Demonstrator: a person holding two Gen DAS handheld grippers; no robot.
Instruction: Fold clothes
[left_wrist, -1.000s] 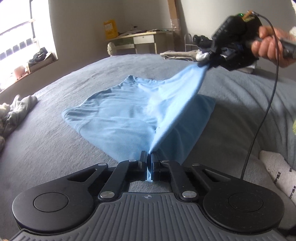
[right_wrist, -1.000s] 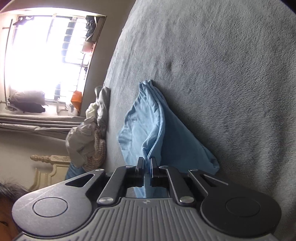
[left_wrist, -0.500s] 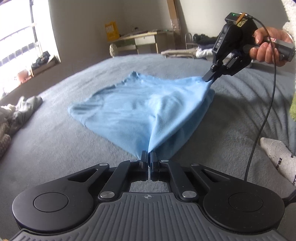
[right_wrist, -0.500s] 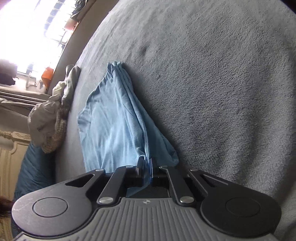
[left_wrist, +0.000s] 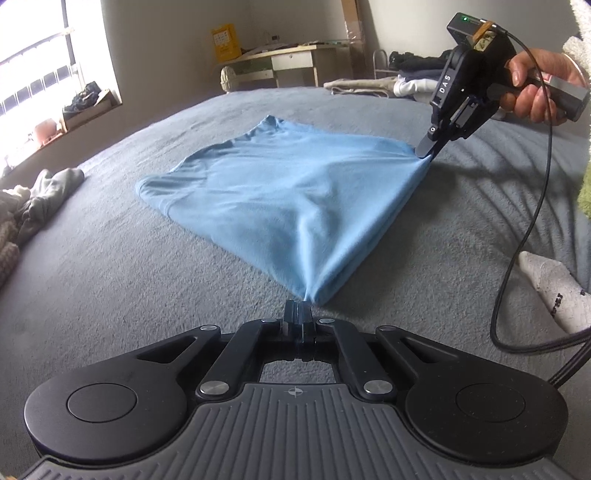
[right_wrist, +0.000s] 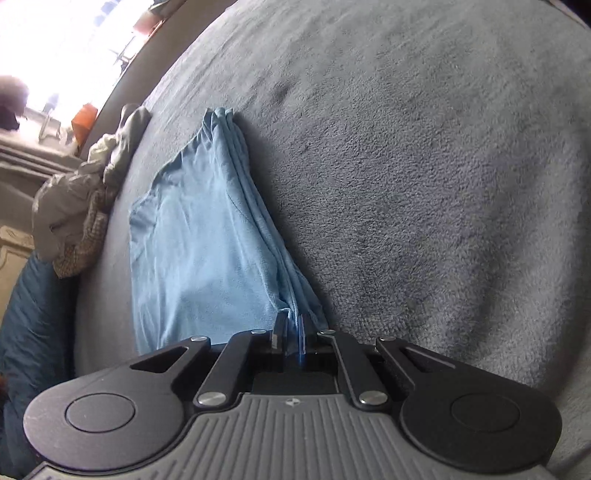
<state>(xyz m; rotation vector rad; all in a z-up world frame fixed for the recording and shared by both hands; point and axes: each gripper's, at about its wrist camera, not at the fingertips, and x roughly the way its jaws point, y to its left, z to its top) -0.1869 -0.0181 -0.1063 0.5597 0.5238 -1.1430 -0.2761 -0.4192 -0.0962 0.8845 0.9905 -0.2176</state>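
My left gripper (left_wrist: 298, 314) is pinched fully closed on the near corner of the light blue shirt (left_wrist: 291, 188), which lies folded on the grey bed (left_wrist: 110, 266) with its neckline toward the far edge. Only the left wrist view shows my right gripper (left_wrist: 425, 147) from outside: my right hand (left_wrist: 532, 88) holds its handle, a black cable (left_wrist: 528, 221) loops down from it, and its tips are clamped on the shirt's other lifted corner, so the cloth between the two corners is raised and creased while the rest lies flat. That view also takes in a white sock (left_wrist: 557, 288) at the bed's right edge, a heap of grey clothes (left_wrist: 40, 199) at the left edge, folded clothes (left_wrist: 369, 86) near the far edge and a desk (left_wrist: 291, 64) against the wall. The right wrist view shows what the other cannot: the right gripper (right_wrist: 291, 338) nearly closed with a thin fold of blue cloth caught between its fingers (right_wrist: 279, 328), the stacked layers along the shirt (right_wrist: 207, 236)'s edge, and the same grey clothes (right_wrist: 85, 192) at the bed (right_wrist: 424, 184)'s edge below a bright window (right_wrist: 55, 44).
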